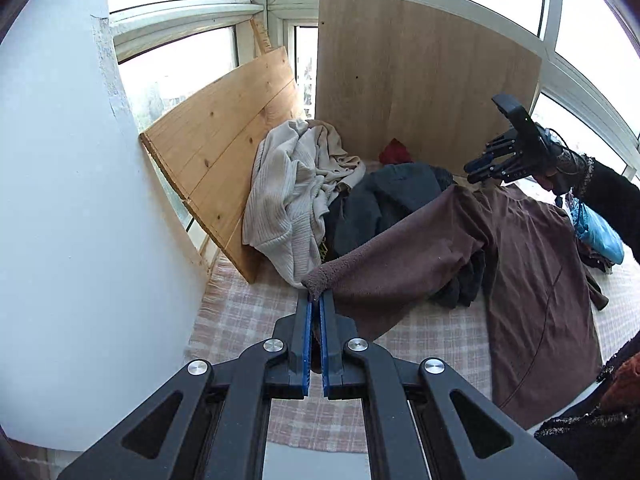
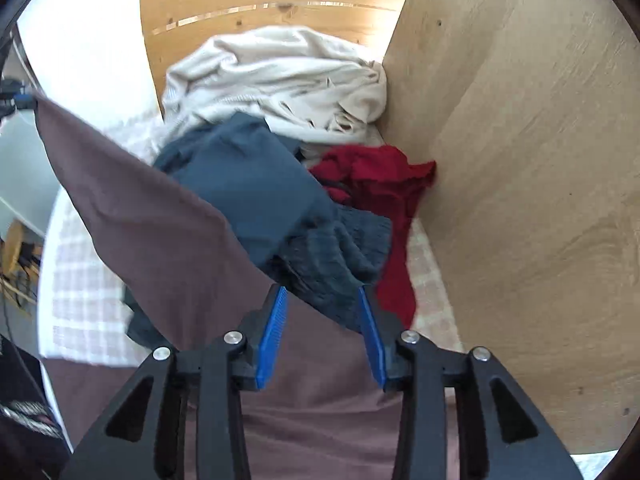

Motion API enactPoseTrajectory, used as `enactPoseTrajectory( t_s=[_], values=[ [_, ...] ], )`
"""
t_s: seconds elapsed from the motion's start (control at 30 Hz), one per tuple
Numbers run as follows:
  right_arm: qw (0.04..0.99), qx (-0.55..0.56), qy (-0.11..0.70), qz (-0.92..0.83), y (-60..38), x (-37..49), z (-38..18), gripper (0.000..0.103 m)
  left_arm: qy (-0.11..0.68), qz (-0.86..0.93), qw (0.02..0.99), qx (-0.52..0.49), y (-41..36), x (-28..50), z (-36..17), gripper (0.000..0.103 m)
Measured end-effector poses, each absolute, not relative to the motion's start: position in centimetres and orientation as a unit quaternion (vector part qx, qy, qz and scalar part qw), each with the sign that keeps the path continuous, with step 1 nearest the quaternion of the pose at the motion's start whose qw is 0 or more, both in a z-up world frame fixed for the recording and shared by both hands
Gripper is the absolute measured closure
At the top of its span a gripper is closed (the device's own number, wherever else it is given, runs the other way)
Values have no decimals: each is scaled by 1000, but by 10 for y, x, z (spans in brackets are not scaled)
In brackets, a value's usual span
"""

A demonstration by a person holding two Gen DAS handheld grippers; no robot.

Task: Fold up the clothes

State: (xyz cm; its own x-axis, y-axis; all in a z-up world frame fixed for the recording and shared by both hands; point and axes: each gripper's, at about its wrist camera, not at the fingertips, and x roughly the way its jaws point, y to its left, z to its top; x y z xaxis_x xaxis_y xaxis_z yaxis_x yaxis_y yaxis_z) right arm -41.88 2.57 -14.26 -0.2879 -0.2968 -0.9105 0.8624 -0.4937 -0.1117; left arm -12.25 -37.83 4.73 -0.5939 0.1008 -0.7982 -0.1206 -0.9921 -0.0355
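A brown long-sleeved garment (image 1: 536,280) lies spread on the checked cloth. My left gripper (image 1: 317,300) is shut on the cuff of its sleeve (image 1: 400,264), which stretches taut up and over the dark clothes. My right gripper (image 1: 476,168) is seen at the right in the left wrist view, held above the brown garment near its shoulder. In the right wrist view my right gripper (image 2: 322,294) stands open above the brown garment (image 2: 168,240), with nothing between its blue pads (image 2: 274,332).
A pile of clothes sits behind: a cream knit (image 1: 288,196), a dark blue-grey garment (image 2: 248,184) and a red one (image 2: 376,188). Wooden boards (image 1: 420,80) lean against the windows. A white wall (image 1: 60,220) is at left. A blue item (image 1: 600,236) lies at right.
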Motion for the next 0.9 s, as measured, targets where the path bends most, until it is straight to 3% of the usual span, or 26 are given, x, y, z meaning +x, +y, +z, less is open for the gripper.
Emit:
enactPoseTrajectory(
  t_s=[0.4,0.47,0.57,0.7,0.9],
  values=[
    [464,471,431,-614,-21,-427,-223,68,29,871,36,-490,-368,-118,27,100],
    [476,488,414,-604,-22,-429,-223,100,36,867,30,-496,-367,-122,27,100],
    [460,461,422,-630,-13,-426,-208,101,45,864,27,-500,-363,-125,26,100],
    [419,428,370,-711,22,-434,-170,101,52,869,32,-490,-349,-121,36,100],
    [326,379,319,-805,79,-420,-161,101,50,878,111,-463,-270,-61,49,100]
  ],
)
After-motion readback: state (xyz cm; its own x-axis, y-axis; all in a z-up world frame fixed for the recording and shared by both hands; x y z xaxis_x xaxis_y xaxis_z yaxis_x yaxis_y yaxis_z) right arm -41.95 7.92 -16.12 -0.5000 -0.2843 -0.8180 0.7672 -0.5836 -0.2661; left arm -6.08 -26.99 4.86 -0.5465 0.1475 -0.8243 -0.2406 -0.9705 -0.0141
